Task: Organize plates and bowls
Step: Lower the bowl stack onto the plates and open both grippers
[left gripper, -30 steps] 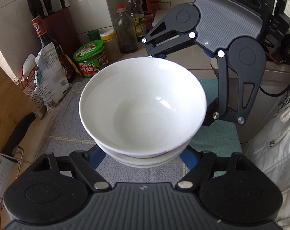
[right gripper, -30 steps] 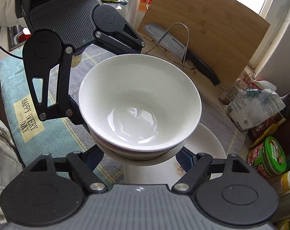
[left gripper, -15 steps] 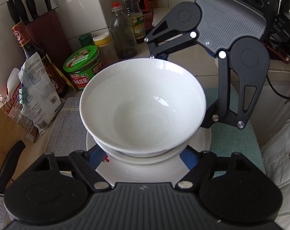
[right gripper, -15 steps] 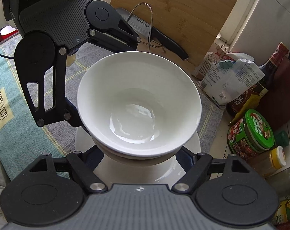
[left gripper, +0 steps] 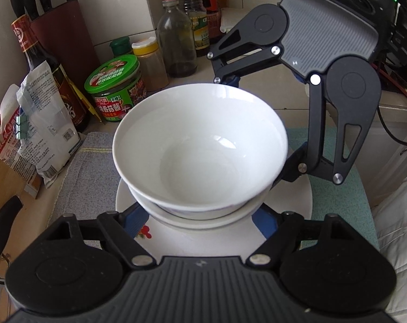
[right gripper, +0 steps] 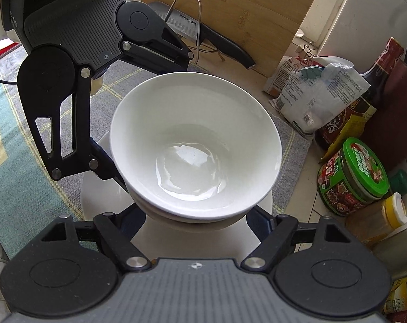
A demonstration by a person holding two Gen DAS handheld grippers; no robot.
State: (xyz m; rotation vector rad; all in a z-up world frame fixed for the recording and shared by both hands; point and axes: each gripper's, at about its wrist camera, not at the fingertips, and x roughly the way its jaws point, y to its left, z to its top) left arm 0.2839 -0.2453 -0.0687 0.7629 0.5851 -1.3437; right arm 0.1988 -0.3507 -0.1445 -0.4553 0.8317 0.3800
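Over the plate (left gripper: 214, 245) at the worktop's middle, your left claw (left gripper: 200, 215) and right claw (right gripper: 196, 215) both pinch the stacked bowls (left gripper: 200, 145), sharing their weight, seemingly just above it.

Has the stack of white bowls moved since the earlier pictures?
Yes. The stack of white bowls was above the grey towel a second ago; now it hangs over the white plate and closer to the green-lidded jar.
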